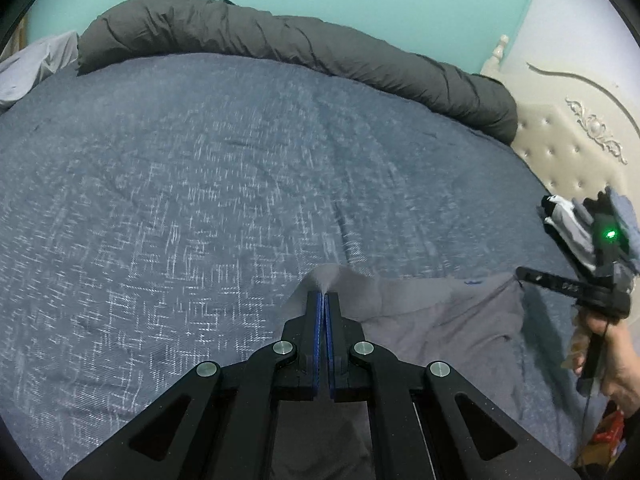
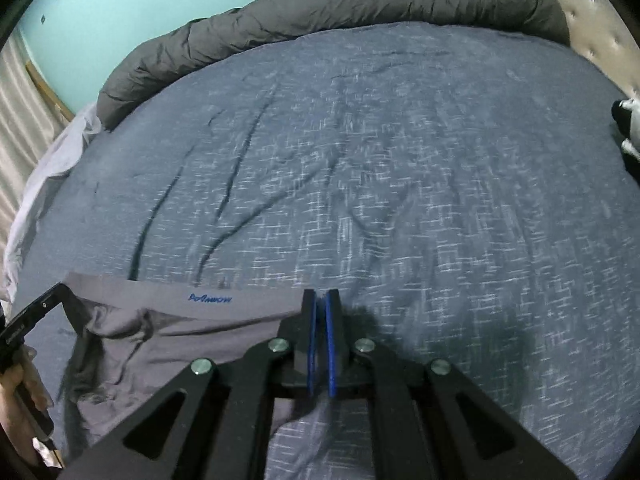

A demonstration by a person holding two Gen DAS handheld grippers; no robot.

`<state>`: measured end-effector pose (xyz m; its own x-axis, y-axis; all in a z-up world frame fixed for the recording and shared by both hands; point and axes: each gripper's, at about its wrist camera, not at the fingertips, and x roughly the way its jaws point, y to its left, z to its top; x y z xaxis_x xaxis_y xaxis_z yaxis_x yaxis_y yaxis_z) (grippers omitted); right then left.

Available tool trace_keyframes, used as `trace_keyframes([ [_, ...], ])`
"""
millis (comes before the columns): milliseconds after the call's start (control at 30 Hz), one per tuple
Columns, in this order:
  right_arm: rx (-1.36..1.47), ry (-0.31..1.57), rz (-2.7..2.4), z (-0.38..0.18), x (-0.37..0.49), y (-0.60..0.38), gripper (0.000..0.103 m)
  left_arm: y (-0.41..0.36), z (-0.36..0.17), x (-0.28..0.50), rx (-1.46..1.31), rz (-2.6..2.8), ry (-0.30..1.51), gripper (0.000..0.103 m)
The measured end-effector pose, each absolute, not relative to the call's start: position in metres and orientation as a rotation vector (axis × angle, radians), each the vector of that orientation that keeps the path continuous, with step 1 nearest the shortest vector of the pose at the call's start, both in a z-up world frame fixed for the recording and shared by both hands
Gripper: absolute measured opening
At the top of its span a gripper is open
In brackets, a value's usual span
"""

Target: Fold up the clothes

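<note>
Black grippers [image 1: 323,295] [image 2: 320,294] pinch smooth grey garment [image 2: 168,332].

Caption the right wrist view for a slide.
Right hand-held gripper shut on the waistband corner of a grey fabric garment above a blue woven bedspread.

Black hand-held gripper [image 1: 325,294], blue pads [image 1: 319,320]

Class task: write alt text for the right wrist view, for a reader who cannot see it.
The right gripper has its jaws closed on one end of a grey garment's waistband, held low over a blue patterned bedspread. The left gripper holds the other end; a dark grey rolled duvet lies along the far edge.
</note>
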<state>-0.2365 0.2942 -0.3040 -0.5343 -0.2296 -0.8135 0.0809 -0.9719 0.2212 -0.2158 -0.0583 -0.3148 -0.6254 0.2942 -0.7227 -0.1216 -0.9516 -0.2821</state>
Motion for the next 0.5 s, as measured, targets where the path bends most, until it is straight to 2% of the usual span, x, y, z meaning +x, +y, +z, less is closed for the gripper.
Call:
trace_keyframes([
  [133, 1.368, -0.281, -2.626, -0.293, -0.227, 0.298, 0.024, -0.061, -0.317, -0.217, -1.214, 2.616, -0.332, 0.002],
  [167, 1.358, -0.301, -2.625, -0.290, -0.225, 0.299, 0.026, -0.062, -0.316, -0.217, -1.210, 2.613, -0.344, 0.002],
  [267, 1.371, -0.339, -2.589, -0.287, -0.225, 0.294, 0.030, -0.066, -0.314, -0.217, -1.217, 2.595, -0.397, 0.002],
  [500, 1.529, -0.320, -2.471, -0.312, -0.240, 0.258, 0.033, -0.068, -0.315, -0.215, -1.232, 2.594, -0.383, 0.006],
])
